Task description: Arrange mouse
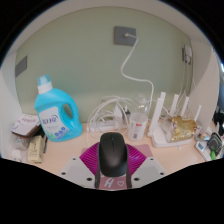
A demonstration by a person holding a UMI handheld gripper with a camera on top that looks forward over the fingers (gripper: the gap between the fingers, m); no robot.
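Observation:
A black computer mouse (112,153) sits between my gripper's (112,160) two magenta pads (88,157), which press on its left and right sides. It is held above the light wooden table (170,158), its nose pointing away toward the wall. The fingers are shut on the mouse. A second dark mouse-like object (137,128) lies farther back on the table, next to a white router.
A blue detergent bottle (56,112) stands at the left with clutter (28,135) in front of it. A tangle of white cables (110,110) lies behind the mouse. A white router with antennas (175,112) and a crinkled packet (183,127) stand at the right.

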